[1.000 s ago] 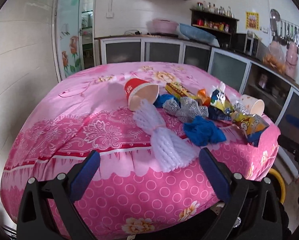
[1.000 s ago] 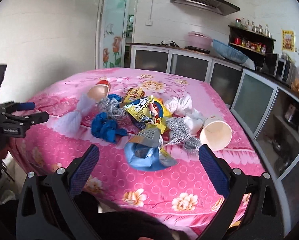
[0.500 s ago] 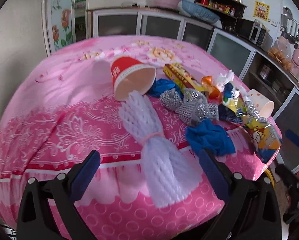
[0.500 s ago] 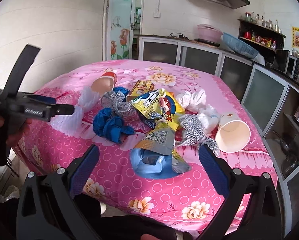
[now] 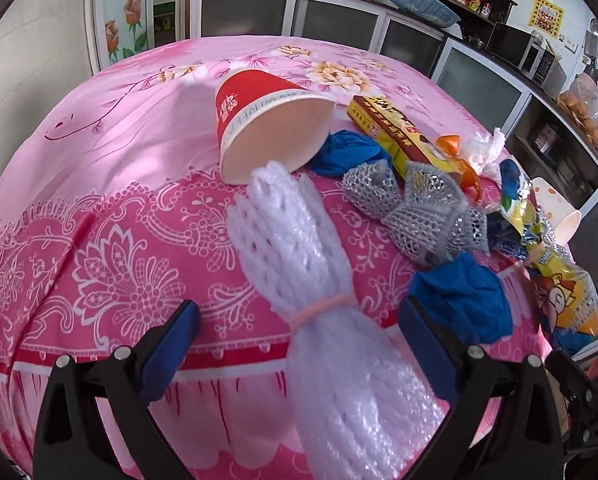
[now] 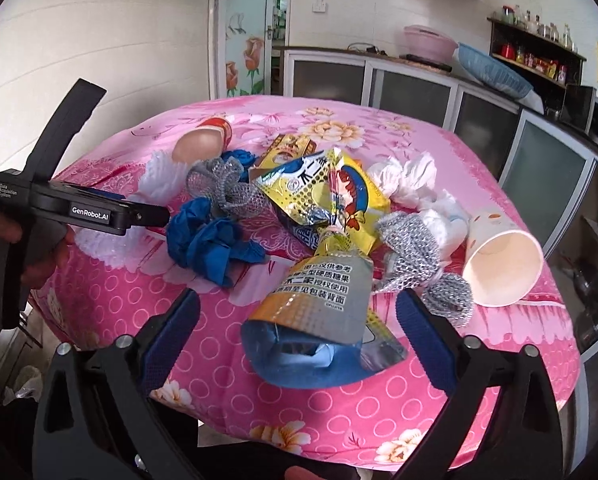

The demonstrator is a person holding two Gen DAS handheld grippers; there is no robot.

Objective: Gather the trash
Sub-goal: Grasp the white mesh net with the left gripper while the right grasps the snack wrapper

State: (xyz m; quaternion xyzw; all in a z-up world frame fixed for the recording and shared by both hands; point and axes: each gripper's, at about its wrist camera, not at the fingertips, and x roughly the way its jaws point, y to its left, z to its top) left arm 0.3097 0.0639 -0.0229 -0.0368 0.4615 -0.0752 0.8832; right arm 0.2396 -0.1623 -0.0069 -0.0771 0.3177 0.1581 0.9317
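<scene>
Now left tool (image 5: pixel 297 350) spread wide around white foam net (image 5: pixel 311 280), pads not touching; right tool (image 6: pixel 297 330) closing, gold snack wrapper (image 6: pixel 319 304) between, untouched.

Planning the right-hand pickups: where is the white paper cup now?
In the right wrist view the white paper cup lies on its side at the right edge of the trash pile, mouth toward the camera, beside the silver mesh and crumpled tissue.

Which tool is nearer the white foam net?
Left. The left tool straddles the white foam net; the right tool, jaws closing, flanks the snack wrapper.
</scene>
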